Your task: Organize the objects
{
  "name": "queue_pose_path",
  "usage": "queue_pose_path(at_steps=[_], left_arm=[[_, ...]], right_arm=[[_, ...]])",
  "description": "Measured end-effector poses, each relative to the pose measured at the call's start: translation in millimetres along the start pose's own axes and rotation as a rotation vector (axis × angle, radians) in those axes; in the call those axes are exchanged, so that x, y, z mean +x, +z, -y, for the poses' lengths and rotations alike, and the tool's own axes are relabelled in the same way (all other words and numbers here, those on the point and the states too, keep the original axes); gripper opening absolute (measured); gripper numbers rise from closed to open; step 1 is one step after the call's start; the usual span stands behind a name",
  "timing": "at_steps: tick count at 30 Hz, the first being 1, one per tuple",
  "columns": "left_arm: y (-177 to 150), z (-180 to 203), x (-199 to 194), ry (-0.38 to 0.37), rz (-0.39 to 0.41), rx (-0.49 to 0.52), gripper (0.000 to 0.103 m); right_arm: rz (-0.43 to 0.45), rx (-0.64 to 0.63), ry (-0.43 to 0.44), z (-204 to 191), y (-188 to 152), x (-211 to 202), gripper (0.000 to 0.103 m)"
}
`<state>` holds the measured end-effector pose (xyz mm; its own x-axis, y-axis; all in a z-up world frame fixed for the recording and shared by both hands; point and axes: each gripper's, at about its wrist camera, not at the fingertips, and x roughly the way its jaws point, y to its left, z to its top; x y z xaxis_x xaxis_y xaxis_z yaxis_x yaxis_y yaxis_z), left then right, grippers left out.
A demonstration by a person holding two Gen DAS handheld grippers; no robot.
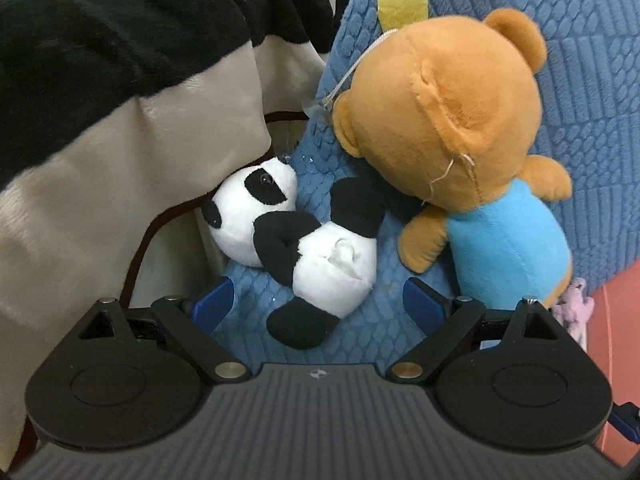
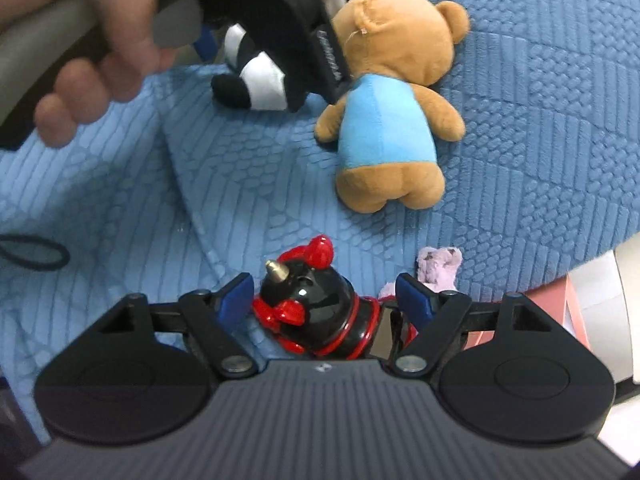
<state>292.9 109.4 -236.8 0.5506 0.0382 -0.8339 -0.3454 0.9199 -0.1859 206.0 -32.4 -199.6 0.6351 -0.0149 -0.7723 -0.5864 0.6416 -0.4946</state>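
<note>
Both grippers spread: left gripper point(image 1: 318, 304) flanks small black-and-white plush panda point(image 1: 296, 240); right gripper point(image 2: 324, 300) flanks glossy black-and-red horned figurine point(image 2: 316, 312) near blue quilted blanket's point(image 2: 520, 120) edge.

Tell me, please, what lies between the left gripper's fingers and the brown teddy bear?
In the left wrist view, the panda plush lies on the blue blanket between the open left gripper and the teddy bear.
</note>
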Motion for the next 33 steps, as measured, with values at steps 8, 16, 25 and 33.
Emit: queue_pose_path(at_steps=[8,16,25,33], left_arm=[[6.5,-6.9,7.2,0.028,-0.007,-0.03,0.086],[-2.6,-1.8,-0.1,-0.009,0.012,-0.004,0.062],[-14.8,-0.5,-22.1,-0.039,0.009,-0.005,0.056],[-44.3,10.9,-54.1,-0.096,-0.008,0.052,0.056]], right_arm=[[-0.05,-0.076,-0.021,-12.0,-3.3,12.5,0.079],[-0.066,-0.101,-0.067,-13.5,-6.9,16.0,0.065],[-0.022,0.14,-0.026,21.7,-3.6,-1.2,0.058],[0.05,0.353,0.043,45.0,-7.6,-19.1,0.057]])
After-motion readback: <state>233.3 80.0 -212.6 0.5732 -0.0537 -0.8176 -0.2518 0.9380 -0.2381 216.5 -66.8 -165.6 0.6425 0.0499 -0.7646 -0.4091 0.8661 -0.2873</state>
